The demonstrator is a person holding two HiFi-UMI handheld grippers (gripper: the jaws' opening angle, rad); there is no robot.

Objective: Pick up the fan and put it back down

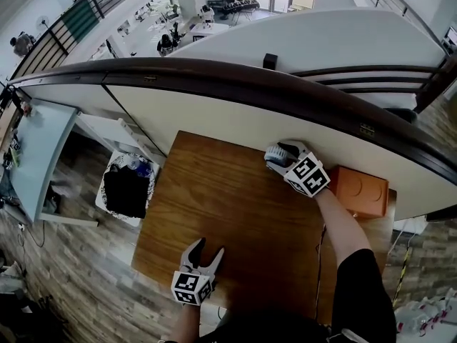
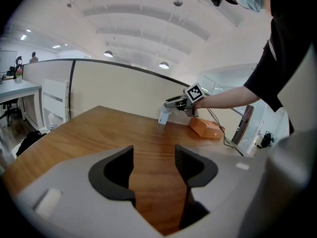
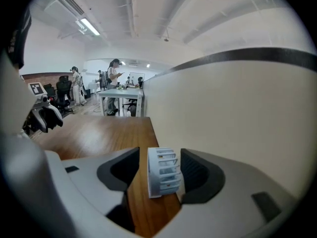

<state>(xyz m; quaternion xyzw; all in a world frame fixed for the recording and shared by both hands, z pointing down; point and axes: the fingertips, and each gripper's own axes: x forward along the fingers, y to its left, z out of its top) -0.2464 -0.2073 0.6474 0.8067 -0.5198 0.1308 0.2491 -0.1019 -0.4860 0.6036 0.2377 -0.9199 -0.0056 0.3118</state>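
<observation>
You're keeping the right gripper (image 1: 280, 153) around the fan (image 3: 162, 171), which is standing on the table (image 1: 214, 199) at its far edge by the partition (image 3: 237, 118). The jaws are sitting wide with a gap on one side, so they're clamping nothing. The left gripper (image 2: 153, 168) is hovering open and empty (well apart). You're probably at the grasp-or-release point, so the next move is closing squarely or backing straight off.

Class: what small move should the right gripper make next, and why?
Probably draw the right gripper straight back, clear of the fan. The fan stands on the wooden table between jaws held apart, with a gap on its left, so it looks free rather than gripped. If it was never lifted, closing would come instead.
</observation>
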